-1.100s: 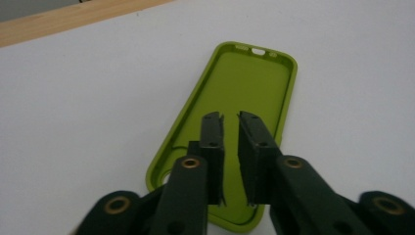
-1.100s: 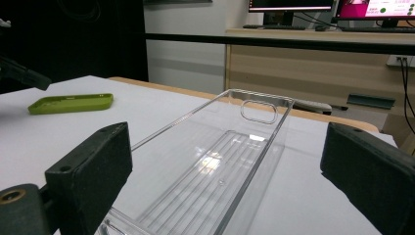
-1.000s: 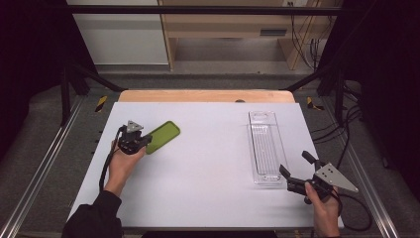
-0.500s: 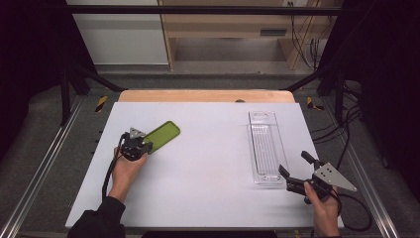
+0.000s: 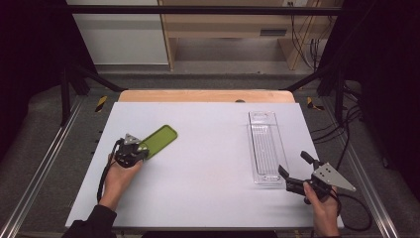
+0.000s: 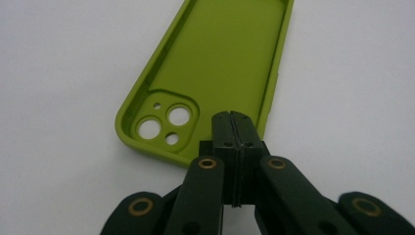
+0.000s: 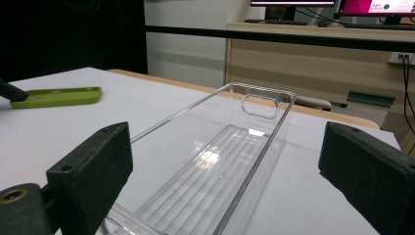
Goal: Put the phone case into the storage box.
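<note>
A: Left gripper (image 5: 138,150) in the high view sits at the near end of the green phone case (image 5: 157,141), on the left half of the white table (image 5: 208,148). Case lies flat, angled up and to the right.

B: Right side?

A: Right gripper (image 5: 293,173) is at the near right edge of the table, jaws spread wide, nothing between them. Its tips are just beside the near end of the clear tray (image 5: 266,148), which runs lengthwise away from the person. Tray and case are well apart.

B: Left gripper view?

A: Left gripper (image 6: 234,128) jaws are pressed together flat, no gap visible. Tips sit over the near short edge of the phone case (image 6: 220,58), right of the camera cutout (image 6: 164,122). Case lies open side up. Tips may be touching the rim or just above it, can't tell from this angle. No sign the case is clamped between them.

B: Right gripper view?

A: Right gripper (image 7: 225,196) pads stand far apart, one at each side of the picture. Clear tray (image 7: 215,166) lies between and beyond them, empty, ribbed floor, handle slot at the far end. Pads not touching its walls. Phone case (image 7: 56,96) shows far left on the table, with a dark jaw tip of the left gripper (image 7: 12,92) at its end.
</note>
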